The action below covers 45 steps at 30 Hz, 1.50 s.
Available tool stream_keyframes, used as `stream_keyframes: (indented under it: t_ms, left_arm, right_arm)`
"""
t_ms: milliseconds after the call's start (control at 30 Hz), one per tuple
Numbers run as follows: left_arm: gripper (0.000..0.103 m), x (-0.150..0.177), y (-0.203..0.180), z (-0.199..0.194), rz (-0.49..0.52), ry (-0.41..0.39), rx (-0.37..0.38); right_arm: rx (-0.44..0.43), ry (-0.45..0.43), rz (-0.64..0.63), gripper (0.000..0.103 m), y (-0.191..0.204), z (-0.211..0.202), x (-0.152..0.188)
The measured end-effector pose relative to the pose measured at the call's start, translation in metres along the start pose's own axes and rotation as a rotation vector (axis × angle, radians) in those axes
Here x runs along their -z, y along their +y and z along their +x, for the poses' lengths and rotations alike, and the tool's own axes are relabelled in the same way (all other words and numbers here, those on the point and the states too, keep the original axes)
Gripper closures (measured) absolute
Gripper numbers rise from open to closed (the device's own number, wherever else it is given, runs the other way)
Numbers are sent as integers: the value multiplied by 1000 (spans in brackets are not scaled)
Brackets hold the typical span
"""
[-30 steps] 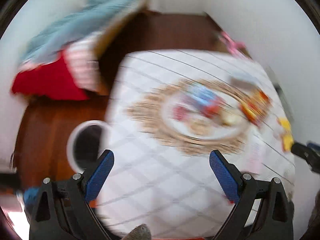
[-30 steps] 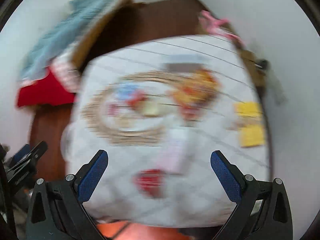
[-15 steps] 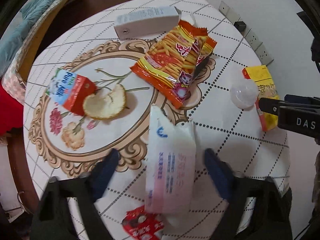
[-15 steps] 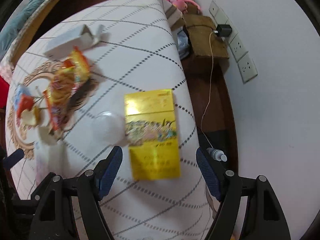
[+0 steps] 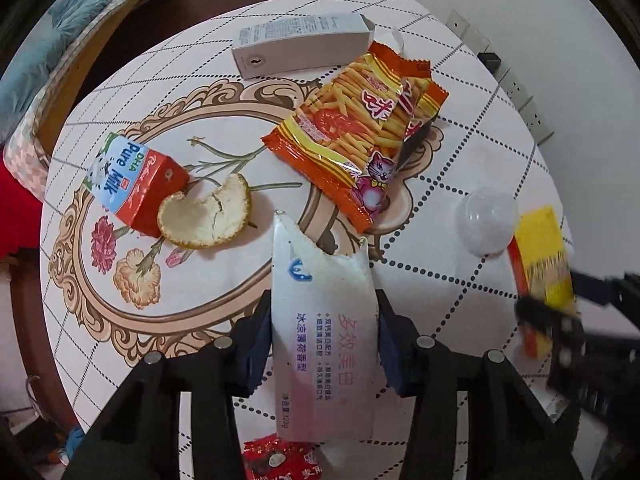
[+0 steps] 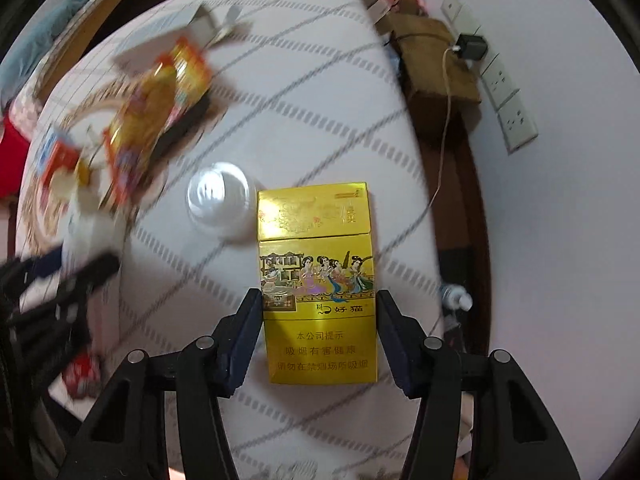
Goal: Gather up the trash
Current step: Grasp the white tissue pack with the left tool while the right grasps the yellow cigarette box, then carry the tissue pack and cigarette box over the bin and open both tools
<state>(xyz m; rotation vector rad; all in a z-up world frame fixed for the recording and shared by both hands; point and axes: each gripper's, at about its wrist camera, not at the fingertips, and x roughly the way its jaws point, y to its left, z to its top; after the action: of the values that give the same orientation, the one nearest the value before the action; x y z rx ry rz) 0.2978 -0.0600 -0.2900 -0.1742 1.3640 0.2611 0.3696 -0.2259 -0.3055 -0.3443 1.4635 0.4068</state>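
Note:
My left gripper (image 5: 323,320) is shut on a torn white toothpaste box (image 5: 322,344) lying on the round table. My right gripper (image 6: 318,312) is closed against both sides of a yellow cigarette pack (image 6: 316,280) near the table's right edge. Other trash lies on the table: an orange snack bag (image 5: 360,136), an orange peel (image 5: 208,212), a small milk carton (image 5: 132,178), a grey box (image 5: 300,44), a clear plastic lid (image 5: 486,224) and a red wrapper (image 5: 280,458).
The table has a white checked cloth (image 5: 460,120) with a floral oval. Its right edge drops to a wall with sockets (image 6: 508,96) and a cable. A bed (image 5: 60,40) stands at the far left. A small bottle (image 6: 454,298) lies on the floor.
Both grippers dropped from a blurred high view down to the table. The left one closed on the white box; the right one closed on the yellow pack.

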Motion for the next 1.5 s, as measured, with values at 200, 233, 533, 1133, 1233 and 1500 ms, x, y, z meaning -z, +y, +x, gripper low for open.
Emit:
stream_keyframes:
  t_ms: [200,233,533,1133,1233,1500]
  left_arm:
    - [61,2,-5,7,5,-11,-3]
    - [61,3,-5,6,5,-18,-1]
    - [61,25,18,-44,-26,-140,-18]
    - [61,84,227,-183,-323,-410,-74]
    - [61,101,275,-192,-402,-424,-98]
    - [61,159,421,-154,-666,-328,-135]
  right_arm:
    - [22,16,-13,40,13,2,10]
    - [38,15,-19,40,16,3,10]
    - [86,-60,-82,46,49,-19,42]
    - [-240,-331,-193,46,199,-149,56]
    - [-302,-337,-259,46,255,-157,45]
    - [-453,-214,-436,46,433,-121,22]
